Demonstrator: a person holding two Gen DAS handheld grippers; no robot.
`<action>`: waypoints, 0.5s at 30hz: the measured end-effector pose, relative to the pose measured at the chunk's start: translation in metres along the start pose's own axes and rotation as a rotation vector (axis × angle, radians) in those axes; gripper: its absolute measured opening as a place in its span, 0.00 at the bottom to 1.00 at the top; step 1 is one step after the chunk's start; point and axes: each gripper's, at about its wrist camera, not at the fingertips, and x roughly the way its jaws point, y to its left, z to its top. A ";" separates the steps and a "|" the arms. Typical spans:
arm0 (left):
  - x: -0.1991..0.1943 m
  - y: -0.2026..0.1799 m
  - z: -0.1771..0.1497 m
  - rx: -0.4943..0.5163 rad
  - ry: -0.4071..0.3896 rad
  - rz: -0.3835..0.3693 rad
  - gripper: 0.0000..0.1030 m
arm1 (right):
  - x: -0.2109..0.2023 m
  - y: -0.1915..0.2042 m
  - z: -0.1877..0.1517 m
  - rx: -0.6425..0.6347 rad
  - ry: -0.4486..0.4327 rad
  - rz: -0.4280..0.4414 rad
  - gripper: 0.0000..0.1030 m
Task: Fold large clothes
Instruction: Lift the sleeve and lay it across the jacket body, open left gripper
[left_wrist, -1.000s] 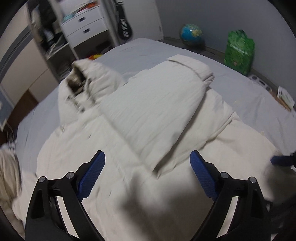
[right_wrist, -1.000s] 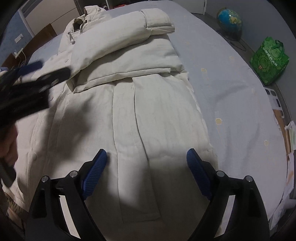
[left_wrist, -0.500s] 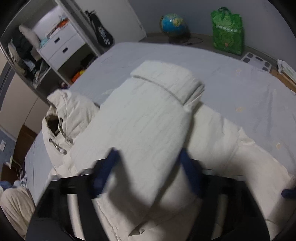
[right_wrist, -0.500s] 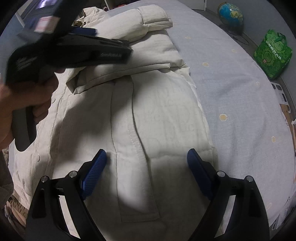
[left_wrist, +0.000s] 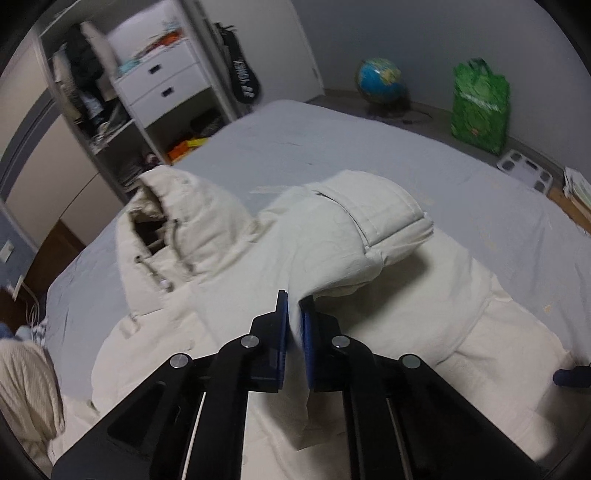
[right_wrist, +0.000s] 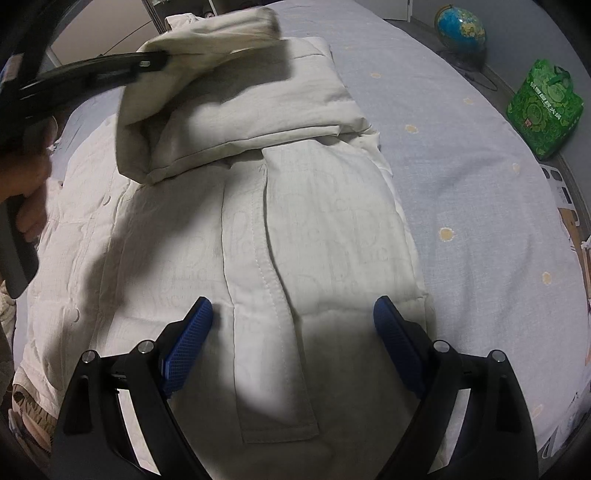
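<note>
A large cream padded coat (right_wrist: 314, 229) lies spread on the bed. Its hood (left_wrist: 177, 218) is at the far left, and one sleeve (left_wrist: 343, 236) is folded across the chest. My left gripper (left_wrist: 293, 314) is shut on the sleeve's fabric and holds it raised; it also shows in the right wrist view (right_wrist: 92, 74), lifting the sleeve (right_wrist: 207, 48). My right gripper (right_wrist: 291, 325) is open and empty, low over the coat's lower front by the pocket flap (right_wrist: 269, 295); one blue fingertip (left_wrist: 565, 376) shows at the right edge of the left wrist view.
The grey bed sheet (left_wrist: 369, 147) lies bare to the right of the coat. A shelf unit with white drawers (left_wrist: 159, 85) stands at the far left. A globe (left_wrist: 382, 79), a green bag (left_wrist: 480, 107) and a scale (left_wrist: 524, 170) are on the floor beyond.
My left gripper moved forward onto the folded sleeve, shut on it and lifted it. My right gripper stayed open over the lower coat.
</note>
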 end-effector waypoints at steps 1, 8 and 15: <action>-0.003 0.007 -0.002 -0.017 -0.005 0.010 0.08 | 0.000 0.000 0.000 -0.001 0.000 0.000 0.82; -0.018 0.068 -0.032 -0.201 -0.005 0.084 0.08 | 0.000 0.003 0.001 -0.008 0.000 -0.014 0.82; -0.027 0.101 -0.065 -0.301 0.031 0.112 0.07 | -0.004 0.007 0.002 -0.016 -0.003 -0.026 0.82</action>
